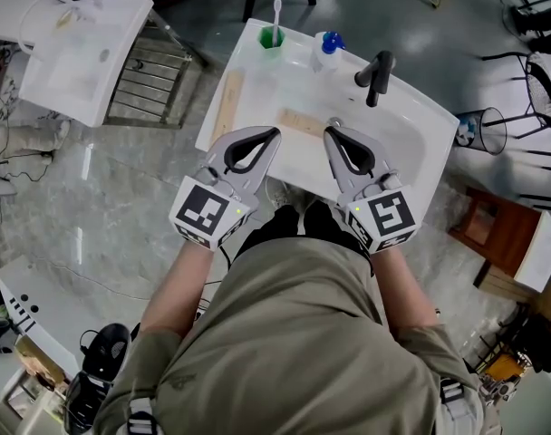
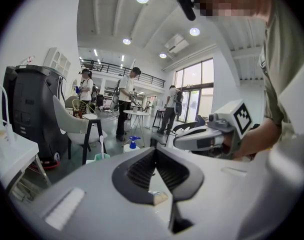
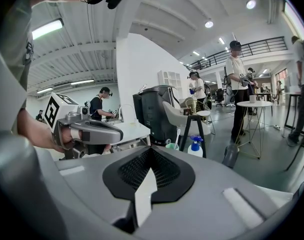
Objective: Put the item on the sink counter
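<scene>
A white sink counter (image 1: pixel 411 107) stands in front of me, with a black faucet (image 1: pixel 377 76) at its back. A flat wooden piece (image 1: pixel 302 122) lies in the basin, and a longer wooden strip (image 1: pixel 228 103) lies on the counter's left side. At the back rim stand a green cup with a toothbrush (image 1: pixel 272 34) and a blue-topped spray bottle (image 1: pixel 326 49). My left gripper (image 1: pixel 274 135) and right gripper (image 1: pixel 330 135) hover side by side over the basin's near edge. Both are shut and hold nothing. The left gripper's (image 2: pixel 155 150) and the right gripper's (image 3: pixel 151 150) own views show their jaw tips meeting.
A second white basin unit (image 1: pixel 76 53) with a wire rack (image 1: pixel 149 75) stands to the left. A wire bin (image 1: pixel 493 130) and a wooden stool (image 1: pixel 493 229) are on the right. Several people (image 2: pixel 126 101) stand among tables and chairs beyond the sink.
</scene>
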A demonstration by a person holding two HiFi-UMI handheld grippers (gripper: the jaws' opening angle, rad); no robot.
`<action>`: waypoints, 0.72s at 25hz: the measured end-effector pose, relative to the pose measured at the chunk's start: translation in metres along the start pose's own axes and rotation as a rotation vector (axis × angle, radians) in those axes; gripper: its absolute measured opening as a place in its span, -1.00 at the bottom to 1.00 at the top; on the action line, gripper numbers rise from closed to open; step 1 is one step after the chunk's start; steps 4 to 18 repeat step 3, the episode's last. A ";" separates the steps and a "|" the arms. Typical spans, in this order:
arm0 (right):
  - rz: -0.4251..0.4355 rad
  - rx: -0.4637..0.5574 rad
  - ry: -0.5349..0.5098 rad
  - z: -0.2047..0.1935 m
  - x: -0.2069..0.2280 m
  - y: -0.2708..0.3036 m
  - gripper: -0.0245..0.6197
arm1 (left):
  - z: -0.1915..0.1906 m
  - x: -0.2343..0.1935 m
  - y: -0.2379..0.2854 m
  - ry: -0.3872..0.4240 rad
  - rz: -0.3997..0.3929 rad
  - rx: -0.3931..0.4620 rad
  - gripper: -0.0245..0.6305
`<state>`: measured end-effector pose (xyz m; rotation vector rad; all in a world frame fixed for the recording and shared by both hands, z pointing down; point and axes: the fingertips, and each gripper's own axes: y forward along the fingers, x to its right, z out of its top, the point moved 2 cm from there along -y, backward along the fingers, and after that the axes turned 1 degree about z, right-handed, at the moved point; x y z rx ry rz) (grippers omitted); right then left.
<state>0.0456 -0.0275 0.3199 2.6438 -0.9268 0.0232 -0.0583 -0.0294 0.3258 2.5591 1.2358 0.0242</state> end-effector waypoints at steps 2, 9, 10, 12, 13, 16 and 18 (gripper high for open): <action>0.000 -0.001 0.004 -0.002 0.000 0.001 -0.89 | 0.001 -0.001 0.000 0.006 -0.001 0.007 -0.91; 0.000 -0.001 0.006 -0.003 -0.001 0.002 -0.89 | 0.002 -0.002 -0.001 0.011 -0.001 0.011 -0.91; 0.000 -0.001 0.006 -0.003 -0.001 0.002 -0.89 | 0.002 -0.002 -0.001 0.011 -0.001 0.011 -0.91; 0.000 -0.001 0.006 -0.003 -0.001 0.002 -0.89 | 0.002 -0.002 -0.001 0.011 -0.001 0.011 -0.91; 0.000 -0.001 0.006 -0.003 -0.001 0.002 -0.89 | 0.002 -0.002 -0.001 0.011 -0.001 0.011 -0.91; 0.000 -0.001 0.006 -0.003 -0.001 0.002 -0.89 | 0.002 -0.002 -0.001 0.011 -0.001 0.011 -0.91; 0.000 -0.001 0.006 -0.003 -0.001 0.002 -0.89 | 0.002 -0.002 -0.001 0.011 -0.001 0.011 -0.91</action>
